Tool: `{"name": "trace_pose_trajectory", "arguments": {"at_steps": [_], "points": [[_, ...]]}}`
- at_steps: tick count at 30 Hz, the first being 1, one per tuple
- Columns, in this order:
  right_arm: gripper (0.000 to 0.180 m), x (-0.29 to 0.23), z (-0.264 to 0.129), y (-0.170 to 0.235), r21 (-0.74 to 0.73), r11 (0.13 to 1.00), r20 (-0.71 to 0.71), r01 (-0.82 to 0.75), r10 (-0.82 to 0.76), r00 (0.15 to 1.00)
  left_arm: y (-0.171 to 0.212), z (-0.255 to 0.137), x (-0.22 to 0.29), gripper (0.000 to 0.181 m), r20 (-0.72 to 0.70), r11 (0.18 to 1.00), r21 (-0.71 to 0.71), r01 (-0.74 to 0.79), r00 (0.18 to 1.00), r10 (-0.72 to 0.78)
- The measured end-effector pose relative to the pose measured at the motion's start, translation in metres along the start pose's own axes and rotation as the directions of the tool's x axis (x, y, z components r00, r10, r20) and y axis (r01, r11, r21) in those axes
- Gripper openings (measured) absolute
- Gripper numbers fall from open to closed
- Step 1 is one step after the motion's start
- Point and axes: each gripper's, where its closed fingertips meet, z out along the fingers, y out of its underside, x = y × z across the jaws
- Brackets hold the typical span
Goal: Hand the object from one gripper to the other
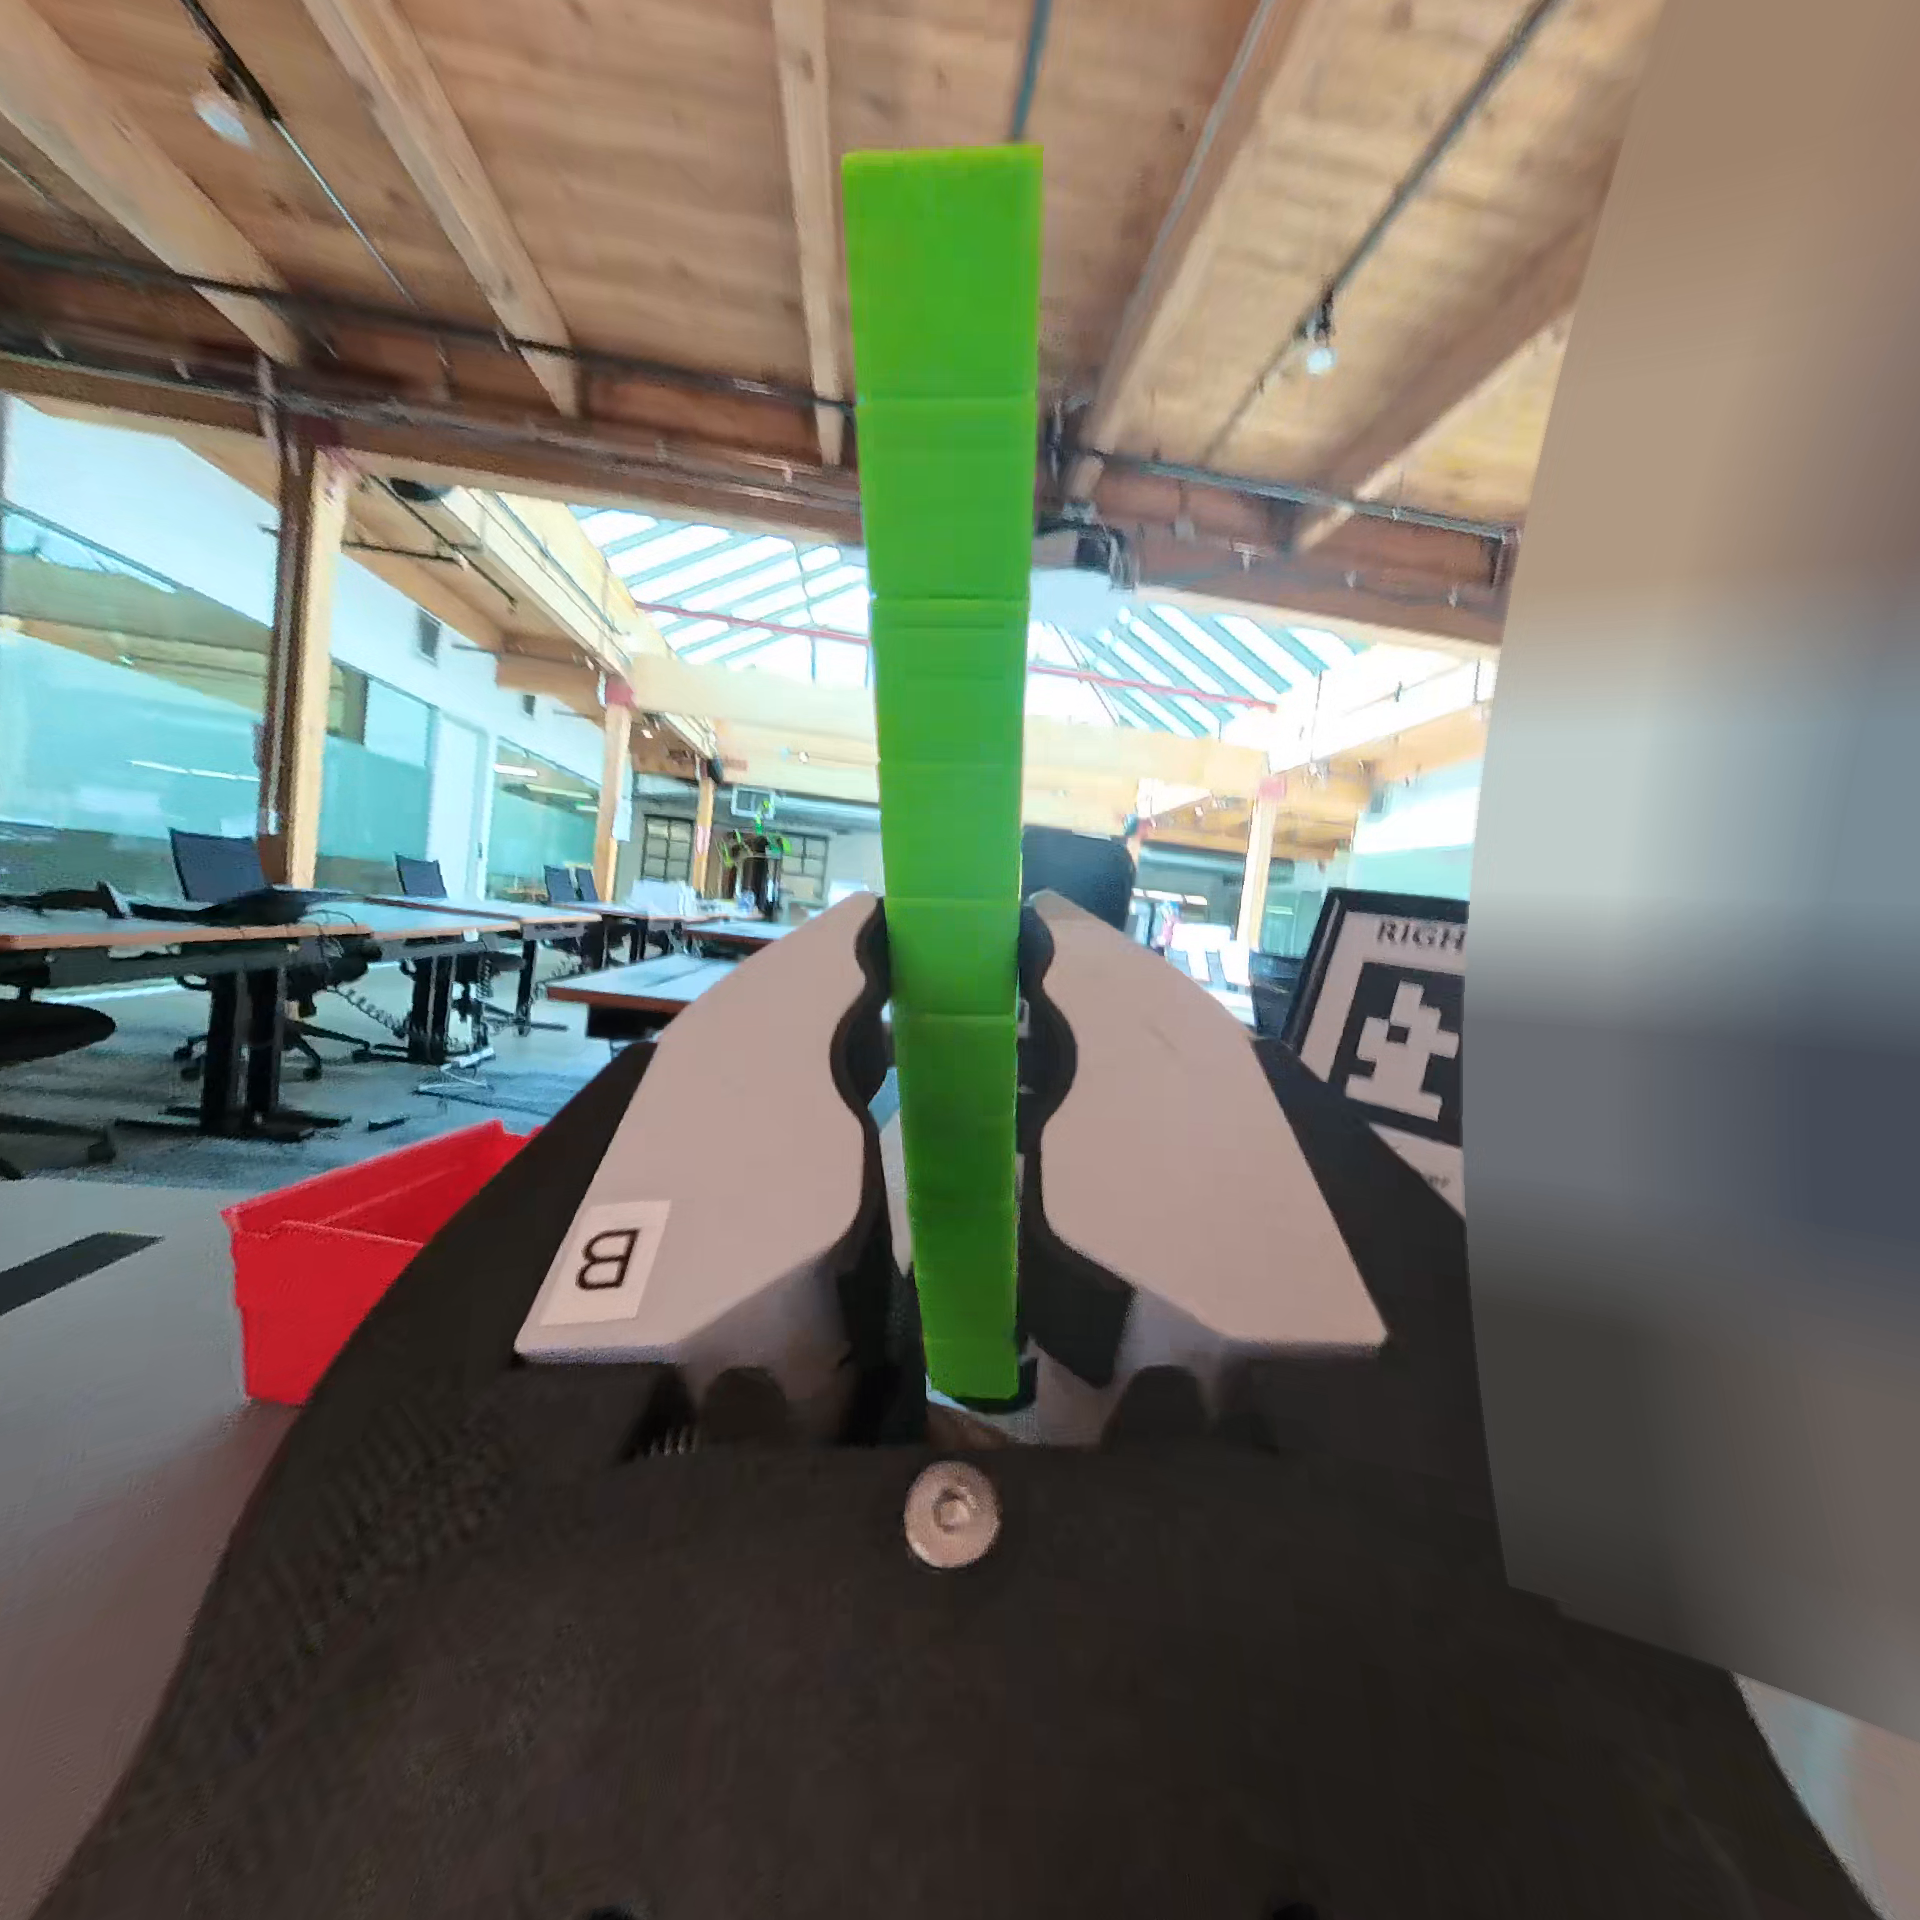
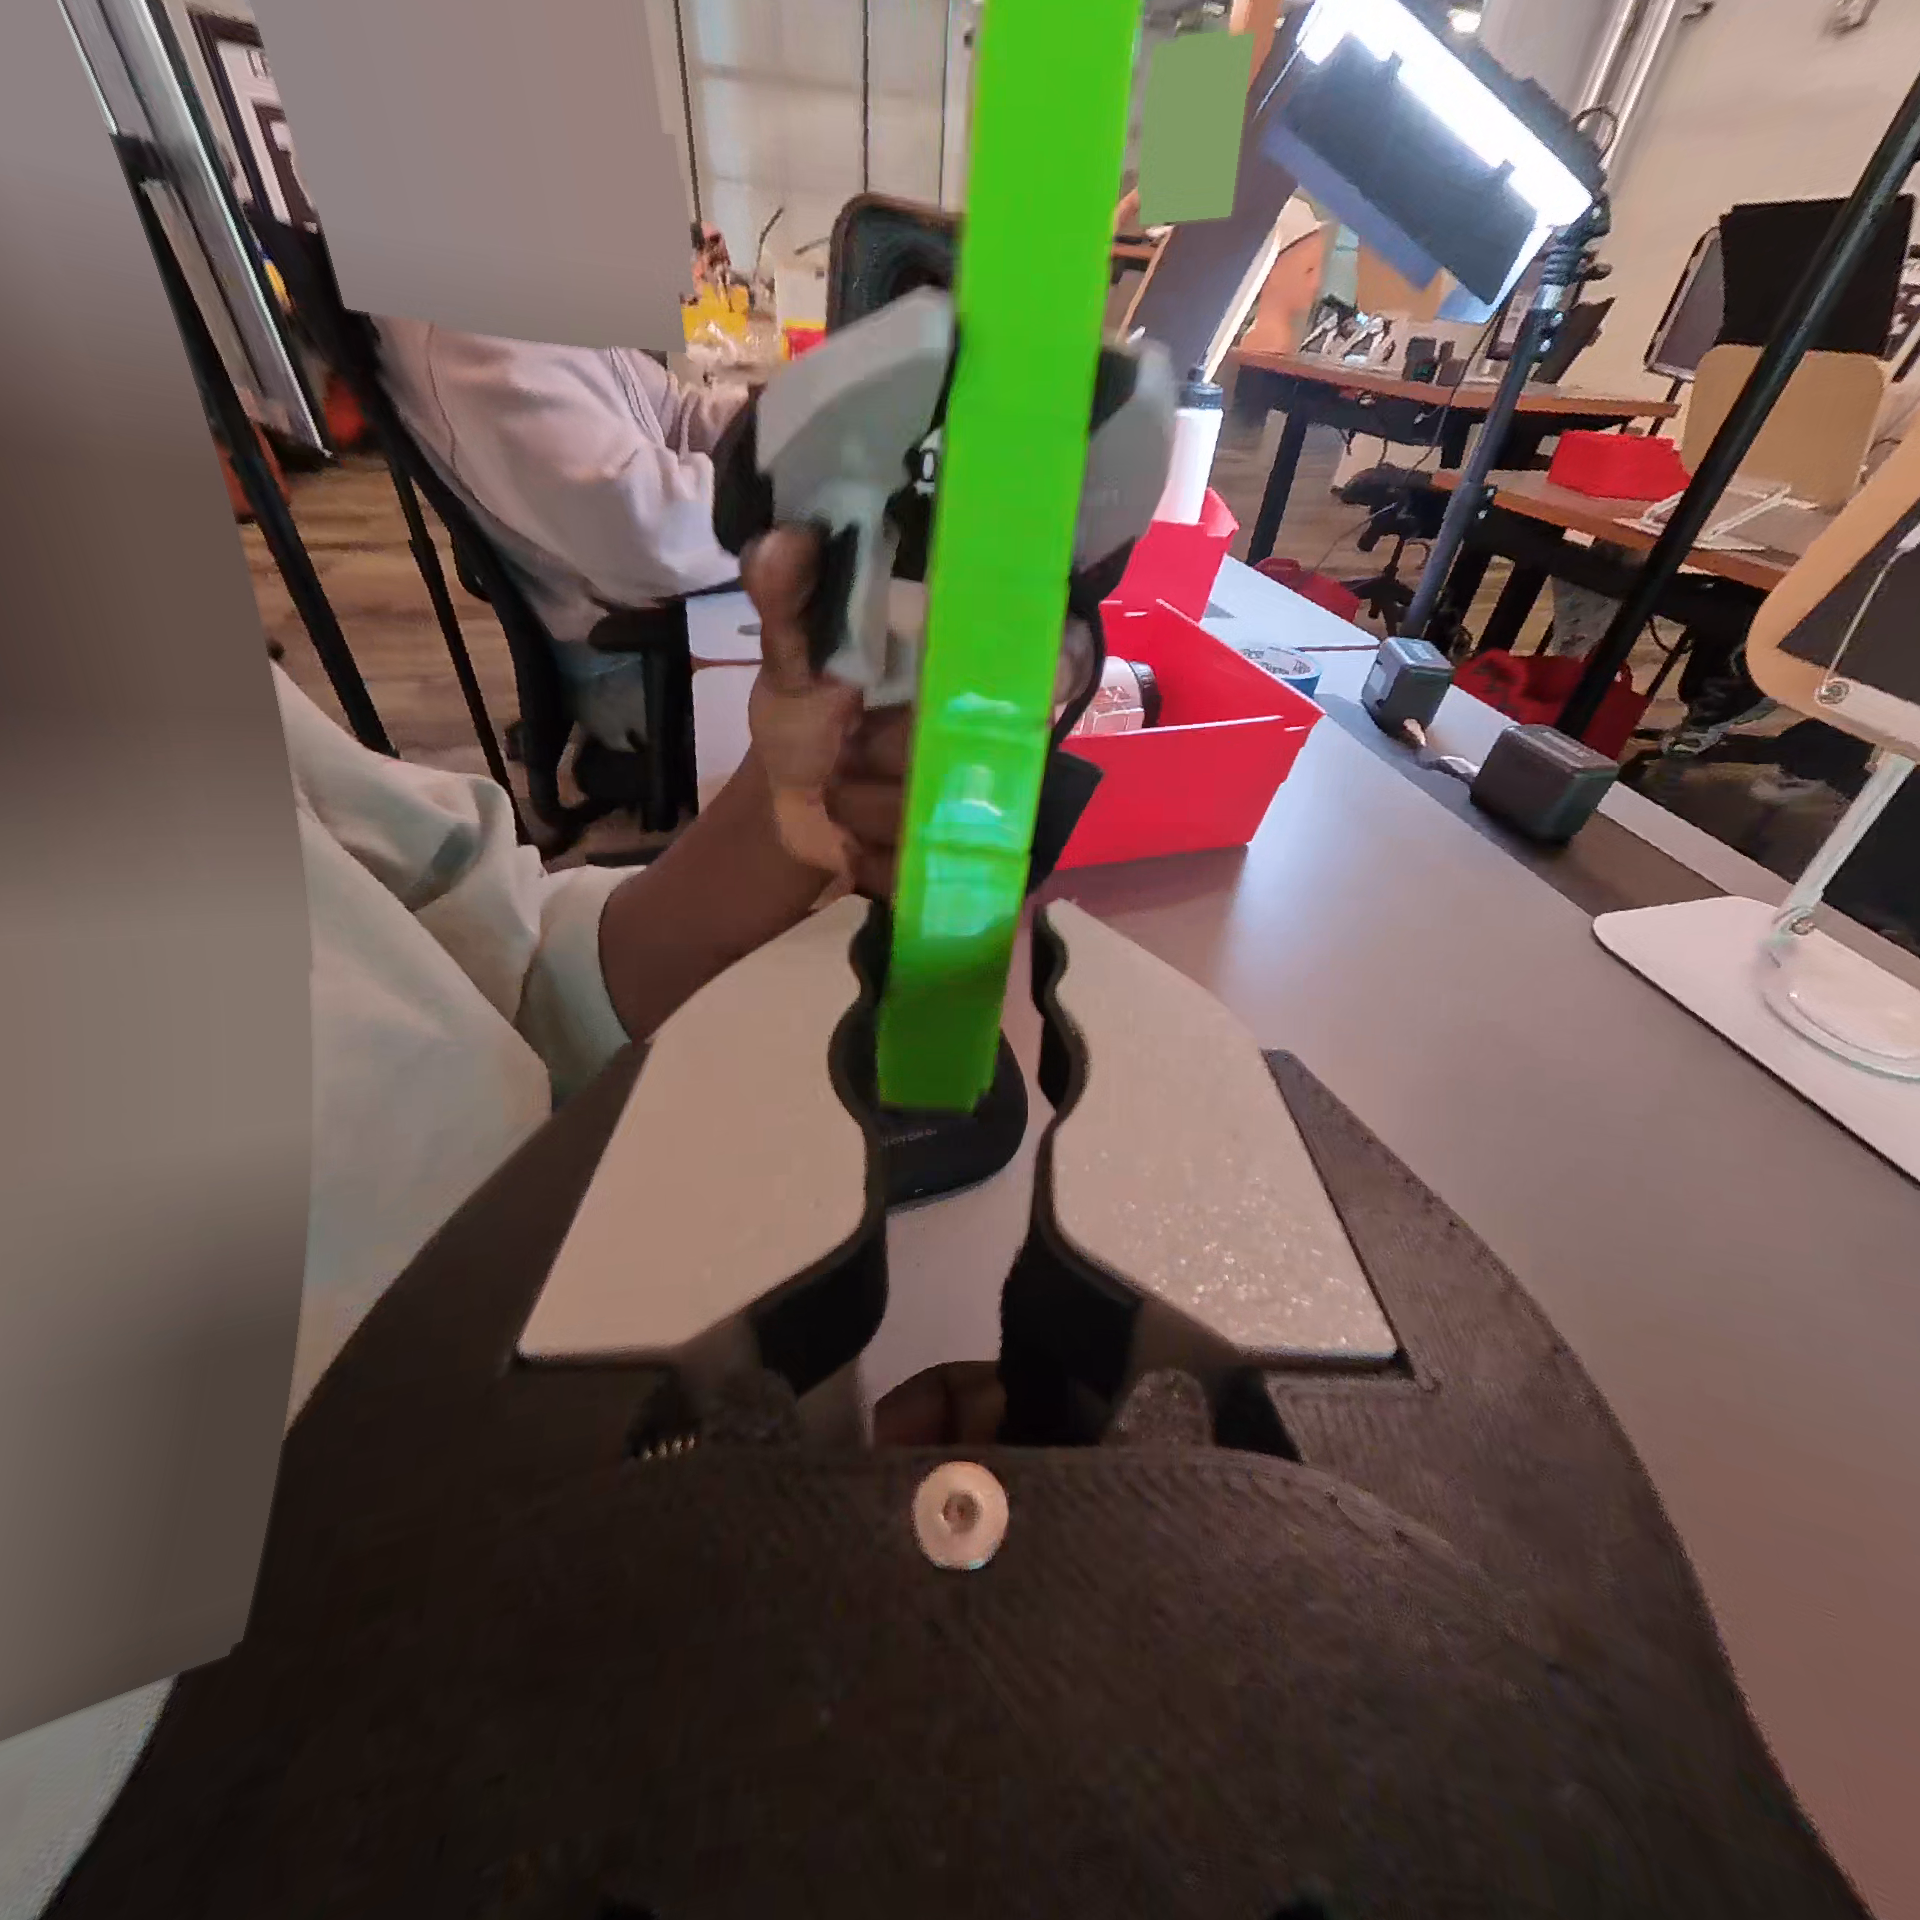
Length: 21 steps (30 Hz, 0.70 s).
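A long bright green bar (image 1: 951, 582) stands upright. My left gripper (image 1: 954, 945) is shut on it, with its fingers pressed on both sides and the bar's lower end reaching back between them. In the right wrist view the left gripper (image 2: 1023, 457), held by a hand (image 2: 810, 748), clamps the bar (image 2: 1023, 416) at mid-height. My right gripper (image 2: 956, 966) brackets the bar's lower end. Its left finger is against the bar and a thin gap shows on the right side. The right gripper's tagged body (image 1: 1382, 1039) shows behind the left fingers.
A red bin (image 2: 1174, 748) sits on the grey table (image 2: 1403, 987) just behind the bar and also shows in the left wrist view (image 1: 312, 1278). Two small grey boxes (image 2: 1543, 779) and a white stand (image 2: 1766, 966) are to the right. A seated person (image 2: 540, 468) is behind. My right fingertips sit around 8 cm from my left ones.
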Motion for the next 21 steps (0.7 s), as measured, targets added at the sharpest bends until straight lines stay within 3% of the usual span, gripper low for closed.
{"name": "trace_pose_trajectory", "arguments": {"at_steps": [4, 6, 7, 8, 11, 15, 21], "points": [[0.022, 0.001, -0.002, -0.011, 0.069, 0.996, 0.017, -0.064, 0.063, 0.998, -0.005, -0.004, 0.0, 0.023, -0.021, 0.999, 0.016, 0.034, 0.999, -0.033], [0.022, 0.002, -0.005, -0.017, 0.106, 0.991, 0.015, -0.079, 0.078, 0.997, 0.012, 0.0, 0.001, 0.034, -0.035, 0.996, -0.085, 0.009, 0.999, -0.012], [0.022, 0.001, -0.006, -0.019, 0.109, 0.99, 0.026, -0.093, 0.09, 0.996, 0.021, 0.002, 0.002, 0.034, -0.048, 0.992, -0.13, 0.006, 0.999, -0.012], [0.022, 0.0, -0.007, -0.019, 0.107, 0.989, 0.039, -0.099, 0.095, 0.995, 0.026, 0.004, 0.004, 0.023, -0.061, 0.989, -0.148, 0.006, 0.998, -0.015], [0.022, 0.0, -0.009, -0.022, 0.127, 0.988, 0.039, -0.092, 0.087, 0.995, 0.024, 0.006, 0.004, 0.022, -0.056, 0.991, -0.129, 0.017, 0.998, -0.024], [0.031, 0.007, -0.011, -0.028, 0.19, 0.98, -0.004, -0.067, 0.069, 0.998, 0.001, 0.002, -0.002, 0.022, -0.017, 0.998, 0.026, 0.062, 0.998, -0.061], [0.022, 0.004, -0.014, -0.041, 0.287, 0.951, 0.042, -0.112, 0.105, 0.994, -0.011, -0.001, -0.005, 0.023, -0.031, 0.978, 0.146, 0.149, 0.989, -0.146]]}}
